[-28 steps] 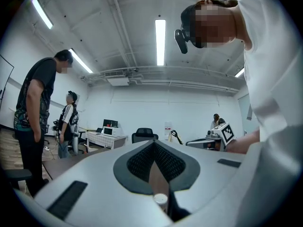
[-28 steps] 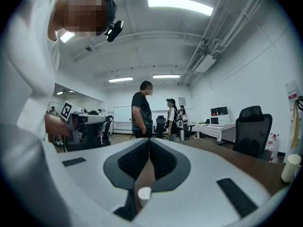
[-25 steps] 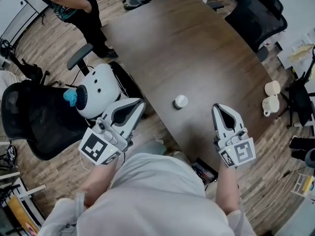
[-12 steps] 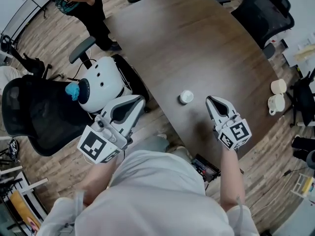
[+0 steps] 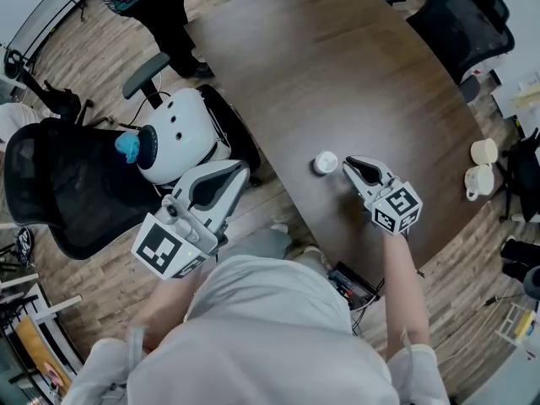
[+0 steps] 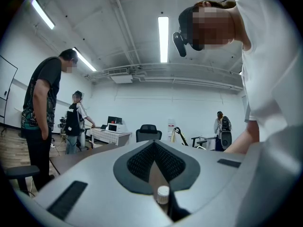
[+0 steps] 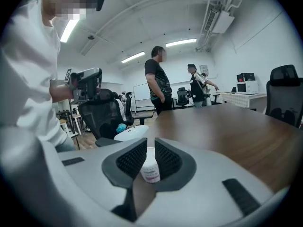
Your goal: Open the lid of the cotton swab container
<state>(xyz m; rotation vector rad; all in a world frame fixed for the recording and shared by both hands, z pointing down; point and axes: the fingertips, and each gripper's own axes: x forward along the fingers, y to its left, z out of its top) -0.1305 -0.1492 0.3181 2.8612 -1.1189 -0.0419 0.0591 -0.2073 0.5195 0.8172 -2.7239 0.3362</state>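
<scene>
Surrounding table point(image 5: 337, 74) and swab container point(image 5: 326, 163): black chairs point(image 5: 460, 15), white robot point(image 5: 173, 146), cups point(image 5: 484, 152).

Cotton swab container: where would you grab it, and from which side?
Probably grip the cotton swab container low on its round side wall, leaving the lid free. It stands upright on the table, so come in level from the right, where the right gripper is, jaws just opening, container ahead, not gripped.

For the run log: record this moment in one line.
left tool: shut, empty | right tool: jaws just opening, tips near cotton swab container | lid: closed
</scene>
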